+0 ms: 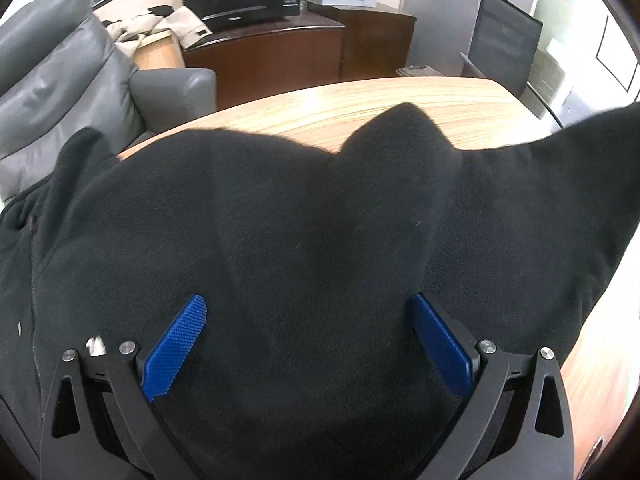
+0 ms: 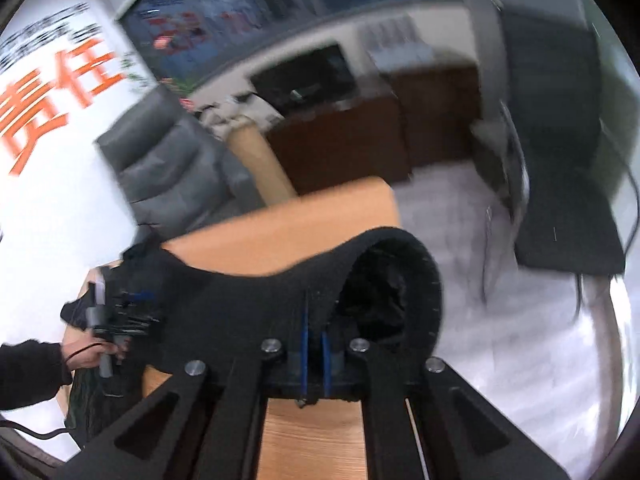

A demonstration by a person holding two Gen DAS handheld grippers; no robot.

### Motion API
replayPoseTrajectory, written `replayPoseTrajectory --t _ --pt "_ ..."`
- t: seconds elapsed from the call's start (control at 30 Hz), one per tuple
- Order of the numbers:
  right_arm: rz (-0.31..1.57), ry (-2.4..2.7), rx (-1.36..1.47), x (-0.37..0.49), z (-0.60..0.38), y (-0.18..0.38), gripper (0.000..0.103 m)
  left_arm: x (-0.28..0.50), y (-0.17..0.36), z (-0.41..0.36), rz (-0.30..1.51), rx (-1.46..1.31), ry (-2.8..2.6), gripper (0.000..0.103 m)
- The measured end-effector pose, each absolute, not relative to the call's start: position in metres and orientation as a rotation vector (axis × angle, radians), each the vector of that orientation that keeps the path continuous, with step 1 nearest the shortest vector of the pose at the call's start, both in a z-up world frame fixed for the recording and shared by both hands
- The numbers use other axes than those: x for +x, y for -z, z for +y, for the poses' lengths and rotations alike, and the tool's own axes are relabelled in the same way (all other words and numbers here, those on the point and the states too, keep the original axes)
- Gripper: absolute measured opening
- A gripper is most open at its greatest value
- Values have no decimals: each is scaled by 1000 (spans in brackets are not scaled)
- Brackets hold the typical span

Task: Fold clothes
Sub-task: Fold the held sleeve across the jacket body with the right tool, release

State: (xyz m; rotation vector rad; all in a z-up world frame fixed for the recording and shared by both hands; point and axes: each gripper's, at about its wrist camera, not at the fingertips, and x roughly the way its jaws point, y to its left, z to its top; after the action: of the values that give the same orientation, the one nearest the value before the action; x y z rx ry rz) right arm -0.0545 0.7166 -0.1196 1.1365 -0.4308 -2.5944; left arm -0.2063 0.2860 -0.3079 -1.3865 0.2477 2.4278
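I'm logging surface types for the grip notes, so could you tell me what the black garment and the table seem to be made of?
Black garment: likely fleece, matte, with a fine napped, fuzzy texture and soft, thick folds.
Table: light wood or wood-look laminate, smooth, with streaky grain lines; which of the two cannot be told.

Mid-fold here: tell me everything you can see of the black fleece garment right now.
The black fleece garment looks soft, matte and fuzzy. It is spread over the wooden table, its left part spilling past the edge, where a zipper line shows. One sleeve is lifted, its open cuff facing the right camera, pinched near the opening by the shut right tool. The left tool is open over the body fabric.
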Motion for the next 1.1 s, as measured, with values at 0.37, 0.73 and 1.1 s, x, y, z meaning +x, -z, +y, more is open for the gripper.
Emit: replayPoseTrajectory --t 0.37,0.73,1.1 --pt "-121 2377 828 -79 469 -30 5 -134 296 110 122 -1448 -2619 103" --pt "90 2162 964 -132 229 24 5 -6 281 -84 132 -1541 -2663 103" --pt "217 2079 1148 -157 75 148 5 89 160 -238 -120 -1374 -3041 103"
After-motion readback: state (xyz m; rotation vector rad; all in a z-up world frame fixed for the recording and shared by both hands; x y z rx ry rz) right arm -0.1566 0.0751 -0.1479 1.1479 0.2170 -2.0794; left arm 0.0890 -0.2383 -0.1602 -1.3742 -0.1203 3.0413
